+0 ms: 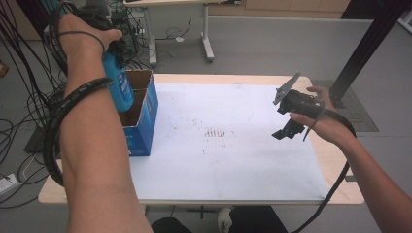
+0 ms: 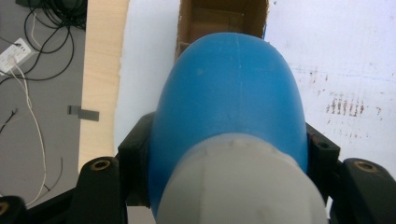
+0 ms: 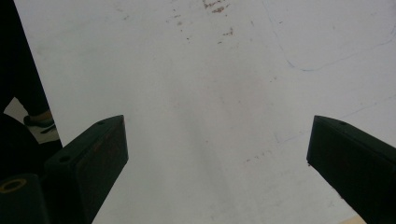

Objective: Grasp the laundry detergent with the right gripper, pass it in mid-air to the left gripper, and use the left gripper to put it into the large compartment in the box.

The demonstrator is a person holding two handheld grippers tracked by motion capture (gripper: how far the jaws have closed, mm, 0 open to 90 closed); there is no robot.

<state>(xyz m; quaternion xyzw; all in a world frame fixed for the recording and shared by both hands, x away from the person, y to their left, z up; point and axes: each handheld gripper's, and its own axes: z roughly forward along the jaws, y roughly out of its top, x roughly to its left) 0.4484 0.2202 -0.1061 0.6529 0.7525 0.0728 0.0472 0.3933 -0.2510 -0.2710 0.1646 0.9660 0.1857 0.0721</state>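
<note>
Clamped on either flank of a blue bottle (image 2: 229, 98), the jaws of the left gripper (image 2: 229, 154) press against its plastic just above the pale grey cap (image 2: 240, 184), which fills the foreground of the left gripper view. Seen from the high view, that left gripper (image 1: 104, 36) is raised in the person's left hand (image 1: 80, 34), and the bottle (image 1: 119, 82) hangs from it with its base pointing down into the open top of a cardboard box (image 1: 141, 114). The box has blue outer walls and a brown inside, and it stands at the left edge of the white sheet (image 1: 228, 141) that covers the table (image 1: 340, 165). In the left gripper view the box's brown interior (image 2: 219, 21) shows just beyond the bottle's rounded end; whether the base has entered the box cannot be told.

Well to the right of the box, the right gripper (image 1: 286, 128) is held in the person's right hand (image 1: 323, 116) above the sheet near the table's right edge. Its jaws stand wide apart with nothing between them: in the right gripper view the two black fingers (image 3: 88, 158) frame bare white sheet (image 3: 210, 93) marked with faint brown specks. A patch of similar reddish-brown specks (image 1: 216, 132) lies on the sheet between the box and the right gripper.
</note>
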